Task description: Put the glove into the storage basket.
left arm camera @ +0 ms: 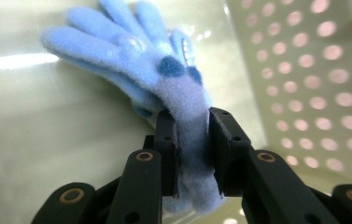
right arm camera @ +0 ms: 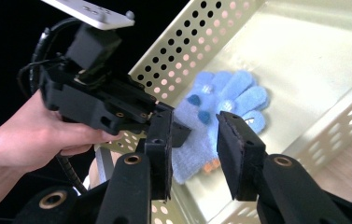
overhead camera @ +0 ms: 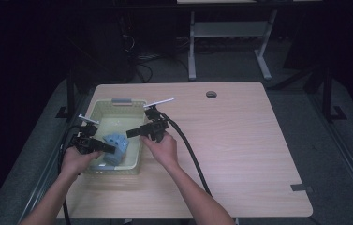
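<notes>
- A pale yellow-green perforated basket (overhead camera: pixel 100 108) sits on the left part of the light wooden bench (overhead camera: pixel 239 140), close to the bench's left edge.
- A fuzzy light-blue glove (overhead camera: pixel 116 147) lies inside the basket, toward its near half, resting on the smooth basket floor.
- In the left gripper view the glove (left arm camera: pixel 136 60) stretches away from the camera, its finger parts spread toward the top, with dark blue patches on the palm.
- The left gripper (overhead camera: pixel 111 149) reaches into the basket from the left side; its black fingers (left arm camera: pixel 166 140) are drawn narrow and clamp the glove's cuff between them, the fabric bunched in the gap.
- The person's left hand (overhead camera: pixel 75 160) holds that gripper just outside the basket's near left corner, and a black cable trails from it.
- The right gripper (overhead camera: pixel 129 133) is held over the basket's right wall, pointing left toward the glove.
- In the right gripper view its fingers (right arm camera: pixel 236 149) stand apart with nothing between them; the glove (right arm camera: pixel 225 100) lies farther off, seen through the gap.
- That same view shows the left gripper (right arm camera: pixel 180 130) gripping the glove's cuff end.
- The right hand (overhead camera: pixel 162 149) rests above the bench just right of the basket.
</notes>
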### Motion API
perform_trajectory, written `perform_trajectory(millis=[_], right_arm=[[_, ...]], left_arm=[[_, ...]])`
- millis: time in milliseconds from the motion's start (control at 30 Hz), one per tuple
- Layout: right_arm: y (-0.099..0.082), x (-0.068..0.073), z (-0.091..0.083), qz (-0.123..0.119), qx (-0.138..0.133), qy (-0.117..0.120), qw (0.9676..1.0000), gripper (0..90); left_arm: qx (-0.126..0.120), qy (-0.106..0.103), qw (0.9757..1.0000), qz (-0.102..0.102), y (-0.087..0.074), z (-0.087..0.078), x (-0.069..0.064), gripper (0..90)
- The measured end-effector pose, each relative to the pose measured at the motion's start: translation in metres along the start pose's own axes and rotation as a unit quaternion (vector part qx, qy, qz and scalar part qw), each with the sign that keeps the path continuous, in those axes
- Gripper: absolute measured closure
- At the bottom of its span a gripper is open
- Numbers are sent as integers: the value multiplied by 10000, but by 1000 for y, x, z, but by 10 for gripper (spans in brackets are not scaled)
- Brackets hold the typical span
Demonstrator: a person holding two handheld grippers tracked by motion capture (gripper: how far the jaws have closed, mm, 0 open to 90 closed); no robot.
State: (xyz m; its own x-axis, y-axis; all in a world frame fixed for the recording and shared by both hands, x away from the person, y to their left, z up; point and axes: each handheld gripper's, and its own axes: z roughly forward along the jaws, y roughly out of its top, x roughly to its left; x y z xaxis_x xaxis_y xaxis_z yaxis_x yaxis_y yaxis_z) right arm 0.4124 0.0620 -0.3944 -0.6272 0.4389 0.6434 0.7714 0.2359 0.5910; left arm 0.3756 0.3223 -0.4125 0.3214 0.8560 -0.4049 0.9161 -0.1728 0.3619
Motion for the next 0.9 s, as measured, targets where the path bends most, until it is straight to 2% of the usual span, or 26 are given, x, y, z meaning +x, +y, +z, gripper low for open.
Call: perform_trajectory(millis=[133,167,267,333,367,533,700,900], right_arm=[[0,0,-6,-27,-54,15,10000,655],[0,0,-7,-46,-64,1,10000,655],[-1,-1,-10,-23,-53,10,10000,651],[-2,-2,-12,-33,-55,2,10000,649],[-3,-3,-13,0,-66,21,10000,647],[-6,-4,-19,54,-147,39,9999,644],[-7,-4,-24,47,-165,36,9998,637],[-9,-9,-36,137,-270,96,9995,620]], left_arm=[[70,207,9997,-131,4,3,1,709],[134,283,9995,-85,5,2,3,692],[60,434,9989,-140,5,1,4,594],[-20,459,9987,-217,6,-2,6,545],[-91,454,9985,-285,6,-3,5,535],[-260,511,9982,-182,8,-13,4,517],[-506,364,9979,-168,10,-23,5,515],[-795,134,9963,-289,10,-28,4,507]])
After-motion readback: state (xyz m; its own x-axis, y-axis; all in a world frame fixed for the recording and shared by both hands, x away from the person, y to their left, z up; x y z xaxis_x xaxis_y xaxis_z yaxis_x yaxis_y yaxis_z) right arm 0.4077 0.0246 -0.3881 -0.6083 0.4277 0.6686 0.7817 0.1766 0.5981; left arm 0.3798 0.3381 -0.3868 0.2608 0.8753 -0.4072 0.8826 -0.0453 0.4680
